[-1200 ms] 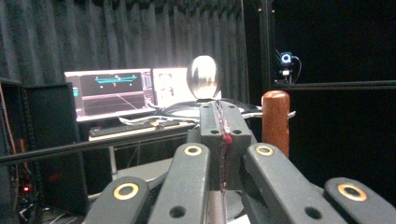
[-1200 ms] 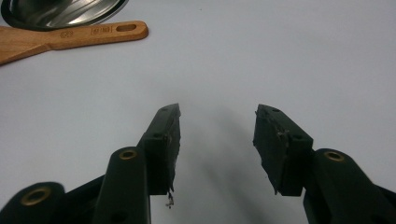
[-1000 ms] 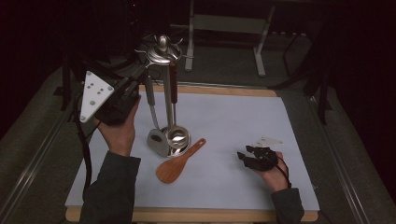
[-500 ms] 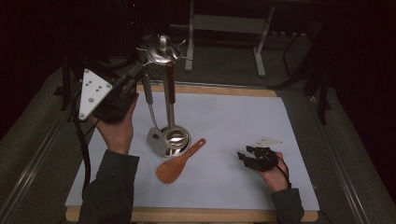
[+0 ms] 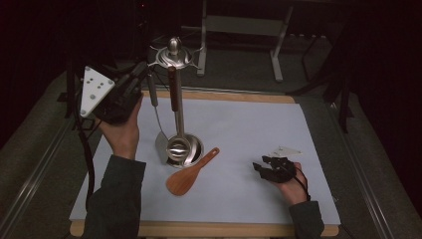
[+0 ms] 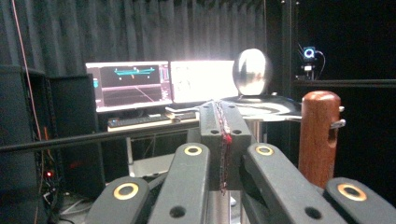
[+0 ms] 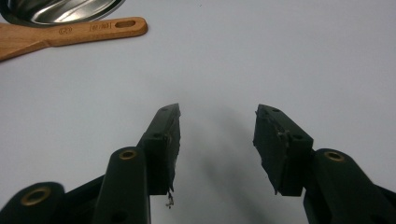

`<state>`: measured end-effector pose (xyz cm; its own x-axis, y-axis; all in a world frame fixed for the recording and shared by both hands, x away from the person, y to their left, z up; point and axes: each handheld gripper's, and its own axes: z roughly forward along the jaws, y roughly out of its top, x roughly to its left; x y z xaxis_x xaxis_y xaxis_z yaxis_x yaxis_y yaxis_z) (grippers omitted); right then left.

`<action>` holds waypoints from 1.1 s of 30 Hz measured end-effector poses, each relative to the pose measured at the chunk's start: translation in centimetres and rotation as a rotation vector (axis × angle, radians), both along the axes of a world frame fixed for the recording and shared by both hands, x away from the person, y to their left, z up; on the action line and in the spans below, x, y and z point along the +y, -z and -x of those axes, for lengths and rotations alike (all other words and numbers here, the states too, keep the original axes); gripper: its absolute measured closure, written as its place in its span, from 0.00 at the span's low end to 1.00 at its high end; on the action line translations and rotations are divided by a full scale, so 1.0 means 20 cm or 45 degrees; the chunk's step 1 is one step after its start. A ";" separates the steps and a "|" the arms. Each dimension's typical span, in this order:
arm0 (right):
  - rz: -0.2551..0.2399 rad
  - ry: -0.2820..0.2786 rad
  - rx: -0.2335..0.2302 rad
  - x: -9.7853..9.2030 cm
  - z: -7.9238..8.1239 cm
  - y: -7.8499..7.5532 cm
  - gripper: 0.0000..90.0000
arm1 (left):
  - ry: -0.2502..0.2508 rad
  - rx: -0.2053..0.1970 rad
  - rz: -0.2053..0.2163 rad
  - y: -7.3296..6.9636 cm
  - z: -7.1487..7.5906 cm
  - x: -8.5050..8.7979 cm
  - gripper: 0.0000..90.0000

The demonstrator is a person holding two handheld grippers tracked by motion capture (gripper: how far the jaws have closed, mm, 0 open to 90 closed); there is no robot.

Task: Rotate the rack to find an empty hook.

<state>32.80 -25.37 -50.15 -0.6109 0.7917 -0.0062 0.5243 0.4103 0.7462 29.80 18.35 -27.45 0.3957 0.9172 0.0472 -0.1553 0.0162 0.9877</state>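
Black pads of your left tool (image 6: 223, 140) are pressed together, holding nothing, a wooden handle (image 6: 319, 135) just beside them. Your right tool (image 7: 217, 140) rests wide open, empty, on the table (image 7: 280, 56).

In the high view the left gripper (image 5: 144, 74) is hiding the top of the spatula's (image 5: 158, 129) handle beside the rack (image 5: 175, 99), so a grip isn't showing there. The rack's base is sitting partly behind the ladle (image 5: 177, 145). In the right gripper view the edge is cutting off the spoon's (image 7: 70, 35) blade.
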 end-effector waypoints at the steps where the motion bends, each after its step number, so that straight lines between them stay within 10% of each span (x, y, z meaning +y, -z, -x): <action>1: -0.002 0.001 -0.001 0.00 0.00 0.00 0.56 | -0.003 0.005 -0.001 0.00 -0.01 0.00 1.00; 33: 0.005 0.008 -0.007 -0.01 0.00 0.00 0.56 | -0.052 0.057 -0.039 -0.01 -0.06 0.03 1.00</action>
<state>32.75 -25.51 -50.06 -0.6057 0.7956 -0.0128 0.5228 0.4100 0.7473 31.06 19.05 -27.18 0.3600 0.9311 0.0584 -0.1108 -0.0195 0.9936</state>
